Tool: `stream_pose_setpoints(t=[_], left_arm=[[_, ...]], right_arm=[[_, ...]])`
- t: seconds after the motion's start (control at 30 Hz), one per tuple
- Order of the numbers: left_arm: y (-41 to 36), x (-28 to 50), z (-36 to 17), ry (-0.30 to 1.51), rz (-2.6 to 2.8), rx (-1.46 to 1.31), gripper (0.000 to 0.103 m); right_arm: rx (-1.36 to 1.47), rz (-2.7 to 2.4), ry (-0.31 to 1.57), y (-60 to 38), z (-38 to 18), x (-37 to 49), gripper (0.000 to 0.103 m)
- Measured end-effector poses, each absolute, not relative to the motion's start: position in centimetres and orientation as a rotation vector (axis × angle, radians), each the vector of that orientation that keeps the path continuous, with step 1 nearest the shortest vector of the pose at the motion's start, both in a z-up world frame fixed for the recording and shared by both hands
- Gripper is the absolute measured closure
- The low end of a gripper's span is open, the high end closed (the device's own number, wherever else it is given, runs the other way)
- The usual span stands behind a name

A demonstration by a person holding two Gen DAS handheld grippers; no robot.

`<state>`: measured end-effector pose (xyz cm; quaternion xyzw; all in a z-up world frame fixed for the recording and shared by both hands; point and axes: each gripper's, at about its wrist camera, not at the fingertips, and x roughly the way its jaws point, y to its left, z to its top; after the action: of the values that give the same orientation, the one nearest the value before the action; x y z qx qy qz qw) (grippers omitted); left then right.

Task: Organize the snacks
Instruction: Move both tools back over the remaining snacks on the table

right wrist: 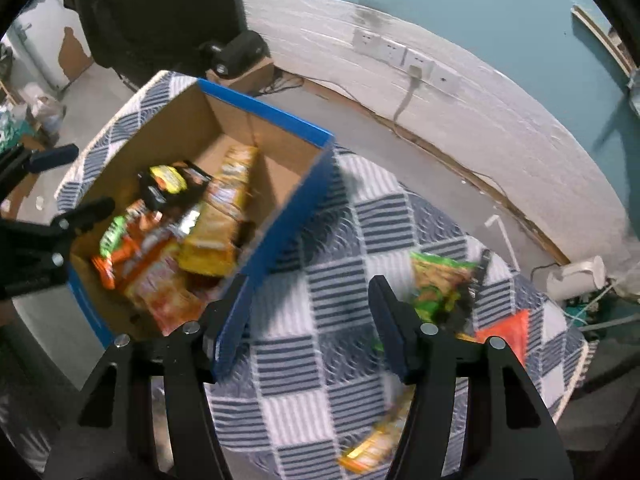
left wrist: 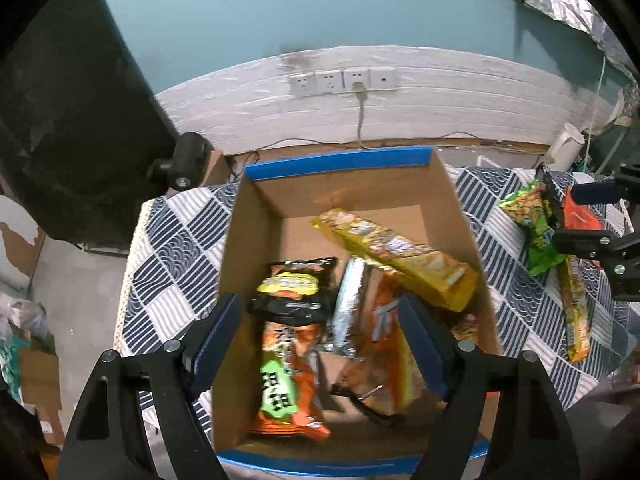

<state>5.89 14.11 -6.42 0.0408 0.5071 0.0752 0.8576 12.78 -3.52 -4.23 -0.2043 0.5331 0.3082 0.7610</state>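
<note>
A cardboard box (left wrist: pixel 264 208) with blue edges stands on the checked cloth (left wrist: pixel 176 240) and holds several snack packs: a long yellow one (left wrist: pixel 400 256), a black one (left wrist: pixel 296 288) and an orange one (left wrist: pixel 284 380). My left gripper (left wrist: pixel 316 340) is open and empty over the box. My right gripper (right wrist: pixel 308 312) is open and empty above the cloth, right of the box (right wrist: pixel 280 216). A green snack bag (right wrist: pixel 436 284), an orange pack (right wrist: pixel 508 332) and a yellow pack (right wrist: pixel 376 440) lie on the cloth near it. The green bag (left wrist: pixel 532 220) also shows in the left wrist view.
A wall with sockets (left wrist: pixel 344 80) and a plugged cable runs behind the table. A black camera (left wrist: pixel 188 160) sits at the back left. A white kettle (right wrist: pixel 576 280) stands on the floor at the right. Clutter lies on the floor at the left.
</note>
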Motion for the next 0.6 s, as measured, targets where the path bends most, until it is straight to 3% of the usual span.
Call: stream_pose_setpoints(t=[0.6], left_arm=[[4.5, 8.7, -6.7, 1.083, 0.03, 0.163, 0.017]], right_arm=[[-0.423, 0.554, 1.193, -17.7, -5.3, 15.6, 0.033]])
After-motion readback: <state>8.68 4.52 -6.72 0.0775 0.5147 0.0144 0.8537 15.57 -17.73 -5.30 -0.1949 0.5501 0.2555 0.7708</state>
